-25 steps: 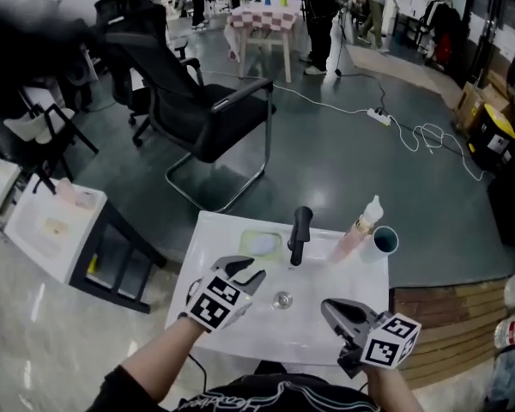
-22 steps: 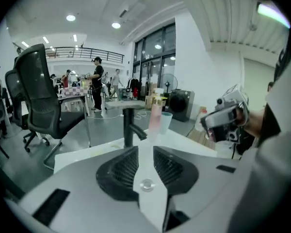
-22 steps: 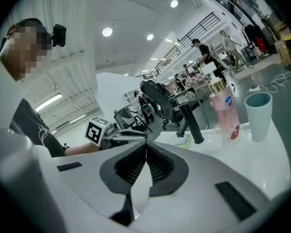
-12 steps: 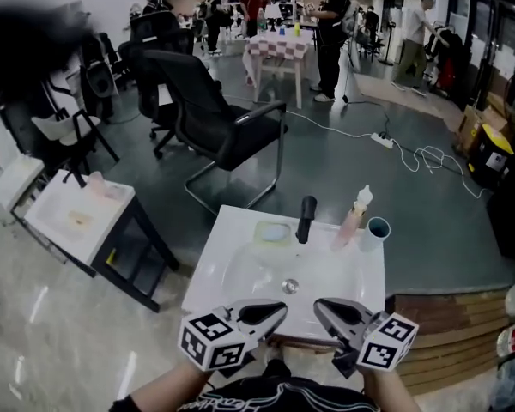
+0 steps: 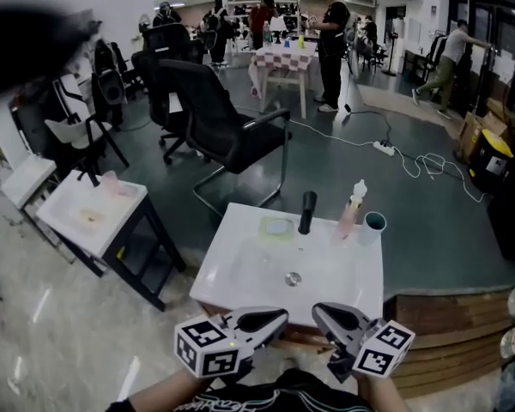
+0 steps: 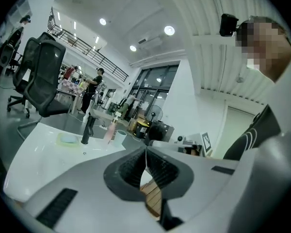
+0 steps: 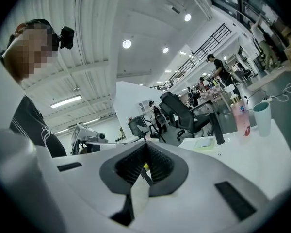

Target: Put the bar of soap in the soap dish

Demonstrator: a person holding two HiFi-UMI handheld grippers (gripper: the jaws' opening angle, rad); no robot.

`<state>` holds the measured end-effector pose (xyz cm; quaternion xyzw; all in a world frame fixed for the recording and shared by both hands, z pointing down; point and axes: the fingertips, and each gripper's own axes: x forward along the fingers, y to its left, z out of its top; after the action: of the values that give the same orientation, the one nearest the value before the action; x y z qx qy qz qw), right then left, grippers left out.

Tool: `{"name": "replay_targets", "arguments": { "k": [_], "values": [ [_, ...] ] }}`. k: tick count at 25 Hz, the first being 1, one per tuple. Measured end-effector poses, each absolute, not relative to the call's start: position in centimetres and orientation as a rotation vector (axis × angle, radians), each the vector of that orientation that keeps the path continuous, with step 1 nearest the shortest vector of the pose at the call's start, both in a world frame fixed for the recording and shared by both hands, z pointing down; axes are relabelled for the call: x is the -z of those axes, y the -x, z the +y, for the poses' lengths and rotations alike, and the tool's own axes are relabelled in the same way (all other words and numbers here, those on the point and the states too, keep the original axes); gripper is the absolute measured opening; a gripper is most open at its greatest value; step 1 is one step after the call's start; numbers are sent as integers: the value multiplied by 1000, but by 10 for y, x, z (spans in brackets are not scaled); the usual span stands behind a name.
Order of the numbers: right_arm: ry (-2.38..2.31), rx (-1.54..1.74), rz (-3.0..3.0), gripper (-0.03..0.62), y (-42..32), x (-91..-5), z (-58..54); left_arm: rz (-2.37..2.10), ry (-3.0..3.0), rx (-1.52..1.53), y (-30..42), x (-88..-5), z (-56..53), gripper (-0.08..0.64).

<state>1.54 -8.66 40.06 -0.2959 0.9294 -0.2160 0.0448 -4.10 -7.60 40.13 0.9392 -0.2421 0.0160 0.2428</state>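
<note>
A pale blue bar of soap lies in the green soap dish at the back of the white sink table, left of the black faucet. Both grippers hover at the table's near edge, well short of the dish. My left gripper is shut and empty, and my right gripper is shut and empty too. In the left gripper view the closed tips point past the dish and faucet. From the right gripper the dish shows far off.
A pink bottle and a teal cup stand right of the faucet. A black office chair is behind the table, a second white stand to the left, a wooden pallet on the right. People stand far back.
Both grippers drew back from over the basin to the table's near edge. The left jaws went from open to shut. The head view lifted toward the room.
</note>
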Motion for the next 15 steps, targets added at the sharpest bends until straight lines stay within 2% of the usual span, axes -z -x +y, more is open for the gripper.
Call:
{"name": "replay_targets", "arguments": {
  "k": [15],
  "values": [
    [860, 636, 2899, 26, -28, -377, -113, -761, -2550, 9, 33, -375, -100, 28]
  ]
}}
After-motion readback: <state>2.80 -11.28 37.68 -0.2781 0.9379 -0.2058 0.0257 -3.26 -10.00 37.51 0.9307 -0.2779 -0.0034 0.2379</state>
